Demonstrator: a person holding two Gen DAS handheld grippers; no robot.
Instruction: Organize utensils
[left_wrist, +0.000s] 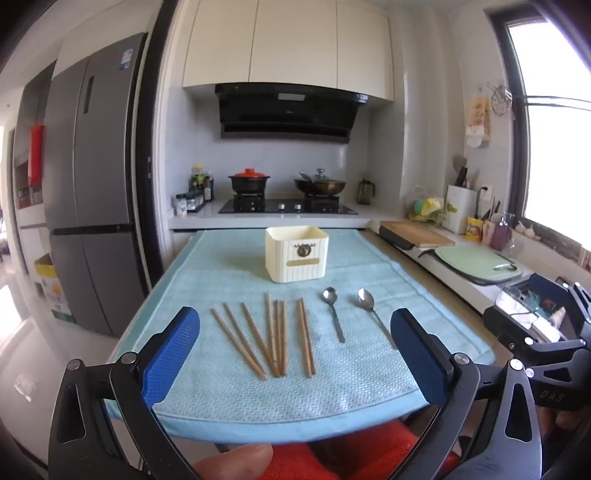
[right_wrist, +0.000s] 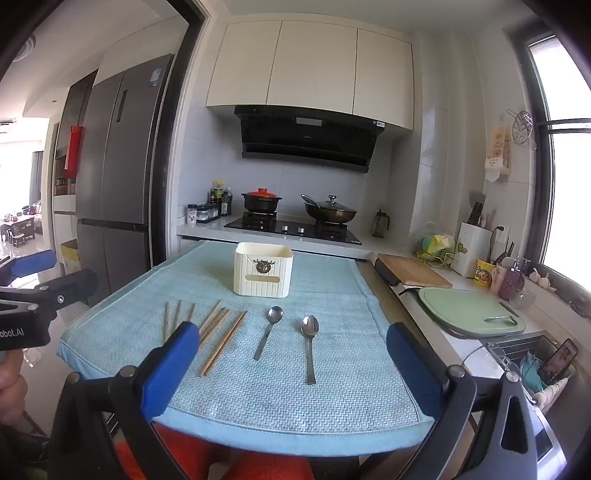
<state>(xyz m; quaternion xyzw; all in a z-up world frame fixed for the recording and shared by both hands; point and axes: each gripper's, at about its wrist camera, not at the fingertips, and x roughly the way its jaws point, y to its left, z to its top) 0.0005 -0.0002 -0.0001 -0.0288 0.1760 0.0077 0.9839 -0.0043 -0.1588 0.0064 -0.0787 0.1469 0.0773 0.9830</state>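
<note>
Several wooden chopsticks (left_wrist: 273, 338) lie fanned on a light blue towel (left_wrist: 295, 398), with two metal spoons (left_wrist: 333, 314) (left_wrist: 371, 312) to their right. A cream utensil box (left_wrist: 296, 253) stands upright at the towel's far middle. My left gripper (left_wrist: 295, 354) is open and empty, held above the towel's near edge in front of the chopsticks. My right gripper (right_wrist: 291, 365) is open and empty above the near edge, in front of the spoons (right_wrist: 269, 332) (right_wrist: 309, 345). The chopsticks (right_wrist: 218, 336) and box (right_wrist: 263, 269) also show in the right wrist view.
A counter on the right holds a wooden board (right_wrist: 413, 271), a green cutting board (right_wrist: 472, 312) and a sink rack (right_wrist: 532, 362). A stove with pots (left_wrist: 288, 195) is behind the table. A fridge (left_wrist: 92, 177) stands at left. Red cloth (left_wrist: 332, 458) lies below the towel's front edge.
</note>
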